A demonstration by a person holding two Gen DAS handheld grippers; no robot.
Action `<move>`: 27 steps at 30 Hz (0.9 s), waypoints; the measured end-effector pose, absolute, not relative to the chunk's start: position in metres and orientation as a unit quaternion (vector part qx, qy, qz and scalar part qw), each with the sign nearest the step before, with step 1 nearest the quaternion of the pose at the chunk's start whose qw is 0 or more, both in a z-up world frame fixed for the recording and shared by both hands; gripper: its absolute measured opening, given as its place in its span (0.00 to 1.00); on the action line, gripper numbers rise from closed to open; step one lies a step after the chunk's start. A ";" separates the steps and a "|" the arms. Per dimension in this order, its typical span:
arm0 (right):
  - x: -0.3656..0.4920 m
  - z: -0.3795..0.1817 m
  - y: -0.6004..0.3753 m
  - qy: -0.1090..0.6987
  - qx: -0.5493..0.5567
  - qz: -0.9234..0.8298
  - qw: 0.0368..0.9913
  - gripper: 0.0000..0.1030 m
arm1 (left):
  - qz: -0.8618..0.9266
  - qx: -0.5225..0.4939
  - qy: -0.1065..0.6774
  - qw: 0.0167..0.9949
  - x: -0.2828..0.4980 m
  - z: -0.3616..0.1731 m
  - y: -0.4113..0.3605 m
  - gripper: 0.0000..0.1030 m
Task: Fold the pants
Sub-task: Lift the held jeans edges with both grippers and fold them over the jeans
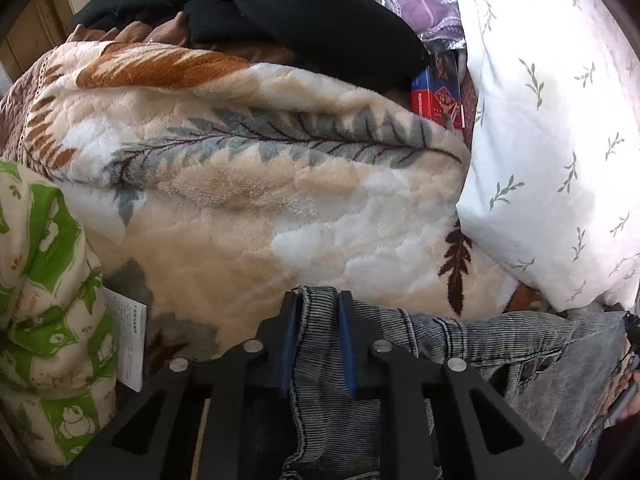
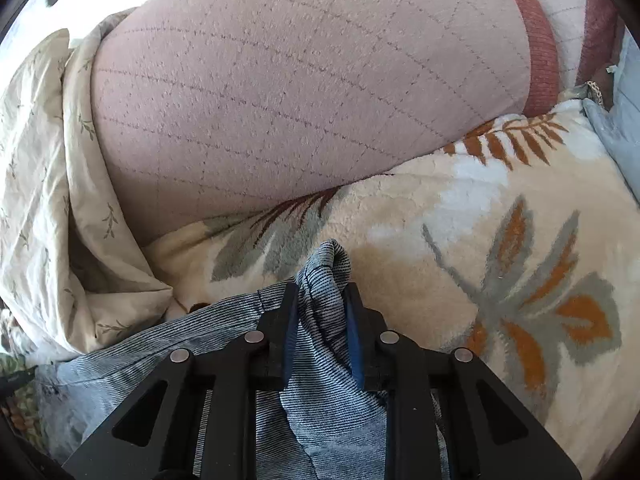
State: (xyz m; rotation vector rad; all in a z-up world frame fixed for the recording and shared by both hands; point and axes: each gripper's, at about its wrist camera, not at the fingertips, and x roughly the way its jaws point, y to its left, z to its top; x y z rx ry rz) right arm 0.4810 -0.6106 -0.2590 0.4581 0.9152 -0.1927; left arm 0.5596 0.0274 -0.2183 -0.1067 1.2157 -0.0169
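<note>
The pants (image 1: 460, 344) are grey-blue washed denim with fine ribbing. In the left wrist view my left gripper (image 1: 319, 300) is shut on a bunched edge of them, and the cloth stretches away to the right over a cream leaf-print blanket (image 1: 248, 208). In the right wrist view my right gripper (image 2: 322, 292) is shut on another bunched edge of the pants (image 2: 324, 360), which trail off to the lower left. Both grippers hold the cloth just above the blanket (image 2: 460, 260).
A white leaf-print pillow (image 1: 560, 140), black clothing (image 1: 280, 4), a red-blue box (image 1: 436, 96) and a green panda-print quilt (image 1: 52, 300) surround the blanket. In the right view a pinkish quilted cover (image 2: 300, 92) and a cream sheet (image 2: 48, 200) lie behind.
</note>
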 end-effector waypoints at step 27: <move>0.294 -0.167 -0.624 0.360 0.278 -0.040 0.890 0.14 | -0.096 -0.103 0.461 0.876 0.362 -0.077 0.063 0.18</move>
